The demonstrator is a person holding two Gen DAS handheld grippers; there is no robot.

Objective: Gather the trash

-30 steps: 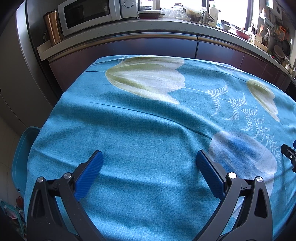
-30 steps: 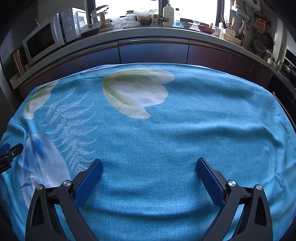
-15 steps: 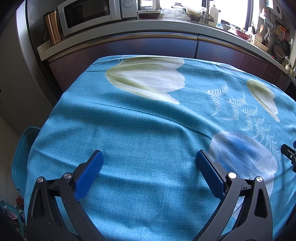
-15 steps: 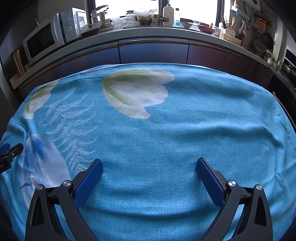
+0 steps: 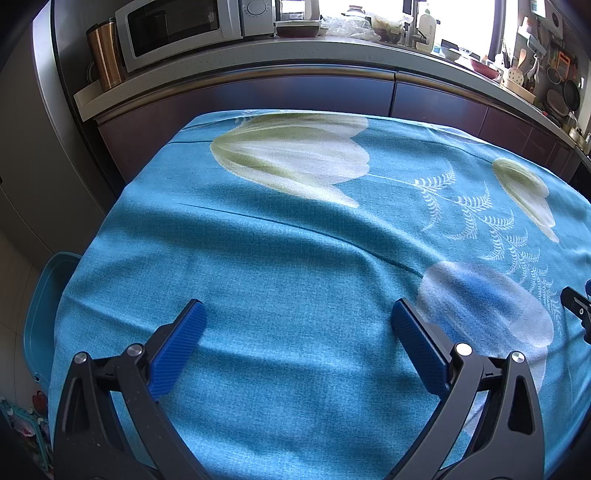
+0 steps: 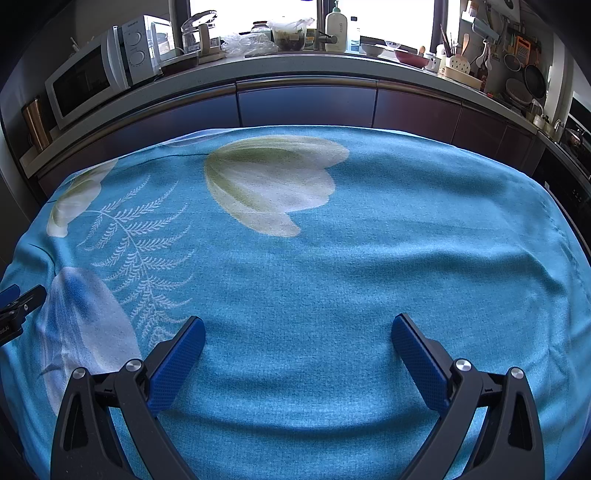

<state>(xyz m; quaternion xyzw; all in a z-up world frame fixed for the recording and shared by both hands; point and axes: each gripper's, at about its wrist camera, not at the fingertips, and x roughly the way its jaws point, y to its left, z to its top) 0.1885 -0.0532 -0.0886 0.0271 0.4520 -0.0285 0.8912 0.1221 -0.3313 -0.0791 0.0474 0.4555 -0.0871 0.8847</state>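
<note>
My left gripper (image 5: 297, 314) is open and empty, held over the near left part of a table covered by a blue tulip-print cloth (image 5: 295, 240). My right gripper (image 6: 297, 328) is open and empty over the near right part of the same cloth (image 6: 369, 258). No trash shows on the cloth in either view. A blue bin (image 5: 40, 314) stands on the floor at the table's left edge. The right gripper's tip shows at the right edge of the left wrist view (image 5: 578, 306); the left gripper's tip shows at the left edge of the right wrist view (image 6: 18, 302).
A kitchen counter (image 6: 295, 62) runs behind the table with a microwave (image 5: 177, 29), a copper canister (image 5: 105, 55), bottles, bowls and utensils. Dark cabinet fronts (image 6: 306, 103) stand below it. Colourful items (image 5: 26, 432) lie on the floor at the left.
</note>
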